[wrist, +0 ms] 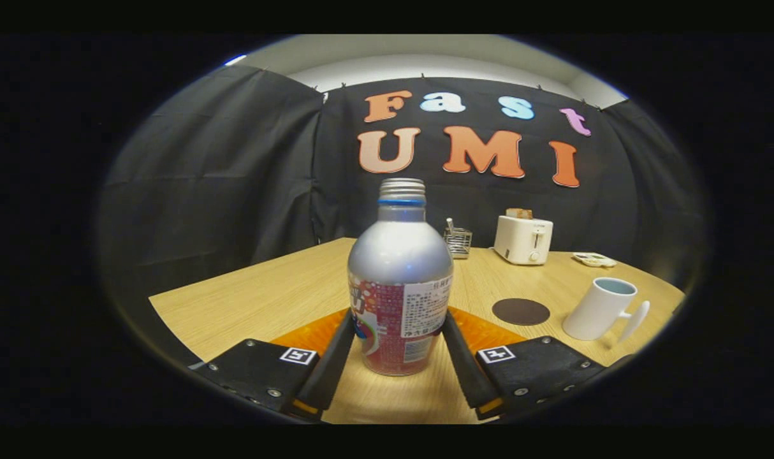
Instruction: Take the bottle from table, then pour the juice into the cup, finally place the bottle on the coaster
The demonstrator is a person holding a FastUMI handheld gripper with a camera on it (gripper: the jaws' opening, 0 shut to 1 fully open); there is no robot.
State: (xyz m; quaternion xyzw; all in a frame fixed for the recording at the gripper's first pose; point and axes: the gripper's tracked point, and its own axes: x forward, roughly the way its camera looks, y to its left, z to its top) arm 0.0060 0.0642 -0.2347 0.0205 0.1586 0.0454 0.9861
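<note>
Bottle [400, 280] stands upright on the surface [266, 299], right between my gripper [396, 331] fingers, which look pinched on its sides for the lift. Coaster [521, 312] sits at 2 o'clock, cup [600, 308] just past it, both handy for pouring.

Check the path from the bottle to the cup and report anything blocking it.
Nothing visible blocks it. The bottle stands between the gripper jaws; the cup sits beyond the coaster, which lies flat on the table.
</note>
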